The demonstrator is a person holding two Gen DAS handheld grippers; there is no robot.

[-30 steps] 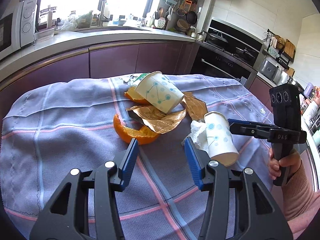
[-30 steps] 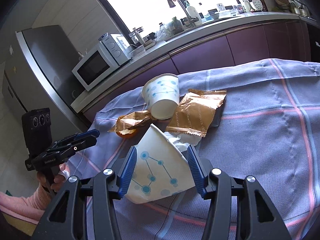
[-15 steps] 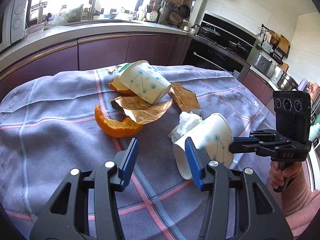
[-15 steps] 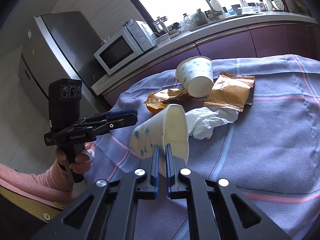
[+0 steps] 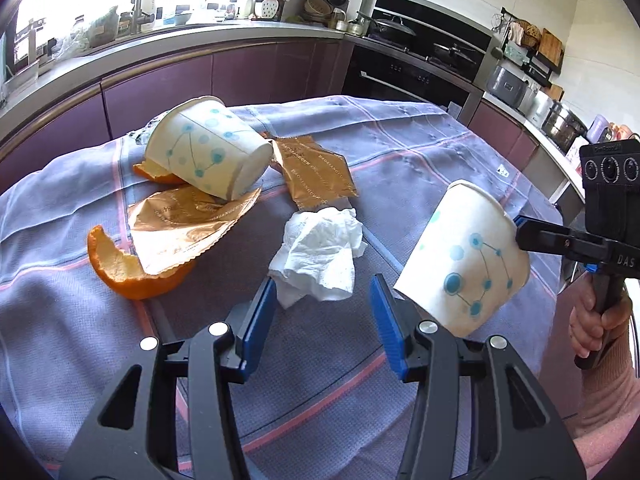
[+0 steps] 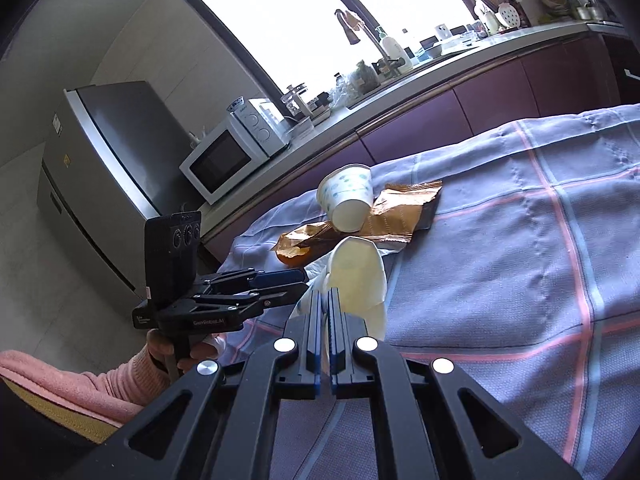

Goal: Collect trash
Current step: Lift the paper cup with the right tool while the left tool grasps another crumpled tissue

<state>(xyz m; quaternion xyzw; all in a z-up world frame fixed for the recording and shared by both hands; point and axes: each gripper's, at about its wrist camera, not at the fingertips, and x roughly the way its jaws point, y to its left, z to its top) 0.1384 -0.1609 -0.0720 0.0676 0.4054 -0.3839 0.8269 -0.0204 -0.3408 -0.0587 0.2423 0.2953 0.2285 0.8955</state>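
Left wrist view: riding close behind the left tool [image 5: 322, 316], angled down over the cloth-covered counter [image 5: 400, 148] toward the stove wall. Right wrist view: low behind the right tool [image 6: 324, 300], facing the window. Shared: litter mid-counter, each other's tool.

strong daylight comes from the window [image 6: 320, 20], which is burnt out to white. the tablecloth [image 5: 400, 152] is evenly lit, shadows soft. fisheye bends the edges, corners are black; far shelves perhaps slightly blurred.

- The right gripper [image 6: 324, 300] was clamped tight, fist [image 5: 596, 320] wrapped round its handle.
- The left gripper [image 5: 322, 300] stood half open, angled downward, gripping nothing.
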